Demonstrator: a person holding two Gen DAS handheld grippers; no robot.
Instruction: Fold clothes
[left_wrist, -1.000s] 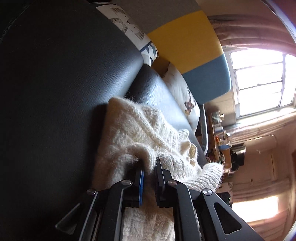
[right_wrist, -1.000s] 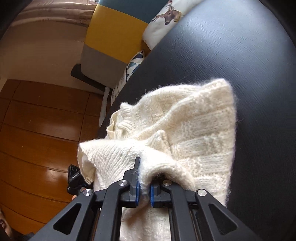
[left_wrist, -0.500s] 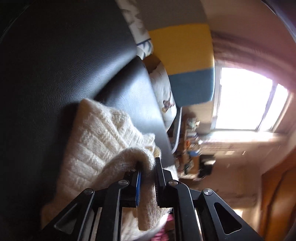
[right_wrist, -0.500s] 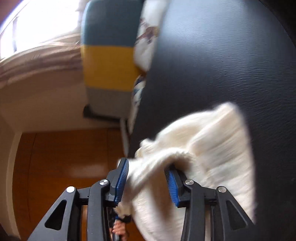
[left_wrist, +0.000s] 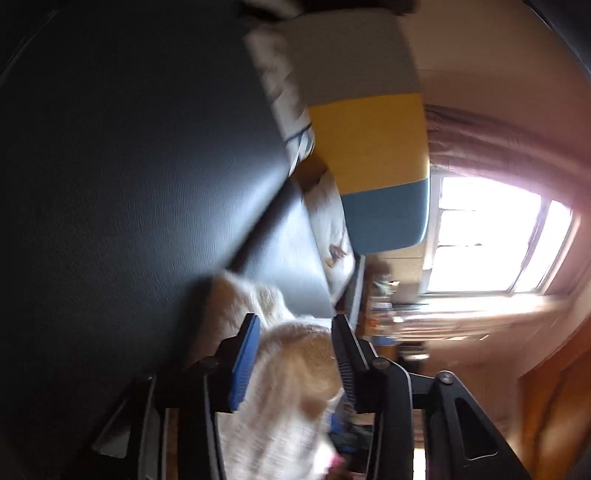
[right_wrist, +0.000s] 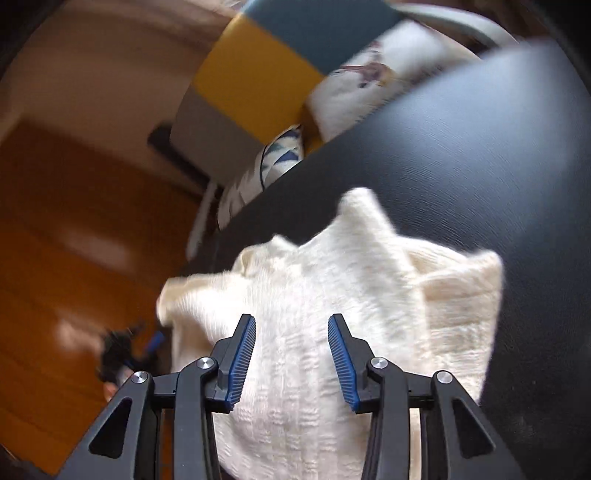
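A cream knitted sweater (right_wrist: 332, 273) lies bunched in folds on the black leather surface (right_wrist: 480, 155), near its edge. My right gripper (right_wrist: 291, 317) hovers above it with its jaws opening. The knit shows through the gap, and the blue pads (right_wrist: 242, 354) do not touch it. In the blurred left wrist view, my left gripper (left_wrist: 295, 319) is also opening. A hump of the sweater (left_wrist: 288, 398) sits between its fingers, clear of the pads. The black surface (left_wrist: 129, 184) fills the left side of that view.
A grey, yellow and blue striped cushion (left_wrist: 369, 147) (right_wrist: 251, 85) and printed pillows (left_wrist: 332, 229) (right_wrist: 369, 85) lie along the far edge. A bright window (left_wrist: 487, 236) and a cluttered shelf are beyond. The wooden floor (right_wrist: 55, 258) lies to the left.
Both grippers were shut on folds of the sweater; both have now let go, opened and lifted away. The sweater has dropped back onto the black surface.
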